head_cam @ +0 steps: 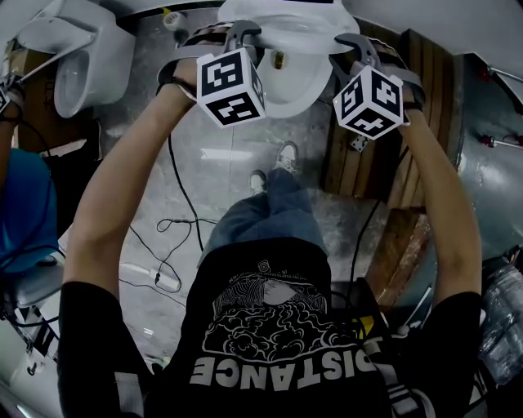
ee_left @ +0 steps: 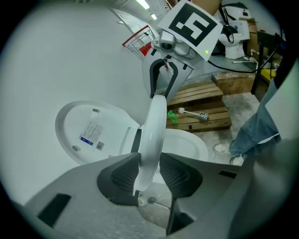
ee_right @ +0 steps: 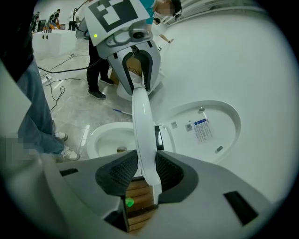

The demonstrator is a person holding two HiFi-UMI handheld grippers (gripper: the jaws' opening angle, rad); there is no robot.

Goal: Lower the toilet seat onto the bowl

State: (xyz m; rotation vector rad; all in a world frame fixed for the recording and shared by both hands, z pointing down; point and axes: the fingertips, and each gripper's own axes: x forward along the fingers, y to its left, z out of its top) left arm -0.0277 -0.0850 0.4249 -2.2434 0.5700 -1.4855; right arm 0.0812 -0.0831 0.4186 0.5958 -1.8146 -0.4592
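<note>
The white toilet seat (head_cam: 290, 24) stands part-way down, edge-on between both grippers, above the bowl (head_cam: 286, 82). In the left gripper view my left gripper (ee_left: 149, 170) is shut on the seat (ee_left: 156, 126) at its rim, and the dark pads flank it. The lid (ee_left: 93, 133) leans back against the wall behind, and the bowl (ee_left: 187, 144) lies below. In the right gripper view my right gripper (ee_right: 145, 170) is shut on the seat (ee_right: 142, 121) on the opposite side. The lid (ee_right: 205, 128) is upright, and the bowl (ee_right: 110, 137) is open beneath. Each gripper faces the other across the ring.
A second toilet (head_cam: 73, 65) stands at the far left. A wooden pallet (head_cam: 368, 163) lies right of the bowl with a toilet brush (ee_left: 194, 113) on it. Cables (head_cam: 176, 220) trail over the grey floor. A person in blue (head_cam: 24, 212) is at the left edge.
</note>
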